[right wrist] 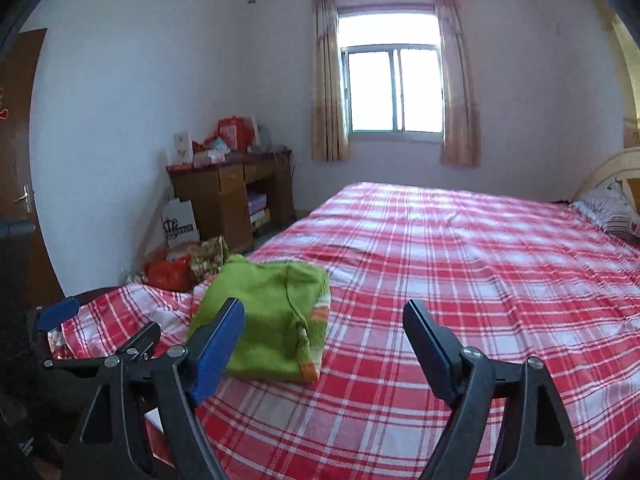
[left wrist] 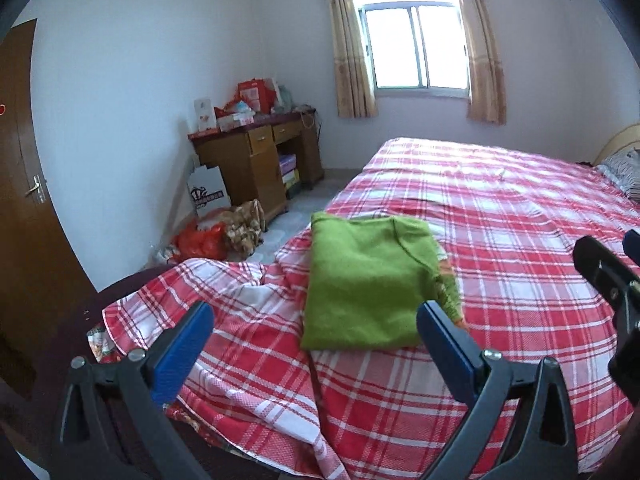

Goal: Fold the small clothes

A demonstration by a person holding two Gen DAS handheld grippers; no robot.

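A green knitted garment (left wrist: 360,284) lies folded into a neat rectangle near the foot corner of the bed (left wrist: 500,220), on a red and white checked sheet. An orange-striped cuff shows at its right edge. My left gripper (left wrist: 316,312) hovers above and in front of it, open, with nothing between its blue pads. In the right wrist view the same garment (right wrist: 272,320) lies ahead and to the left. My right gripper (right wrist: 324,306) is open and empty above the sheet (right wrist: 460,260). The left gripper's blue fingertip (right wrist: 56,314) shows at the left edge of that view.
The sheet is rumpled at the bed's near left corner (left wrist: 224,288). A wooden desk (left wrist: 256,160) piled with boxes stands by the far wall, with bags (left wrist: 204,240) on the floor beside it. A brown door (left wrist: 20,200) is at left and a pillow (left wrist: 624,168) at far right.
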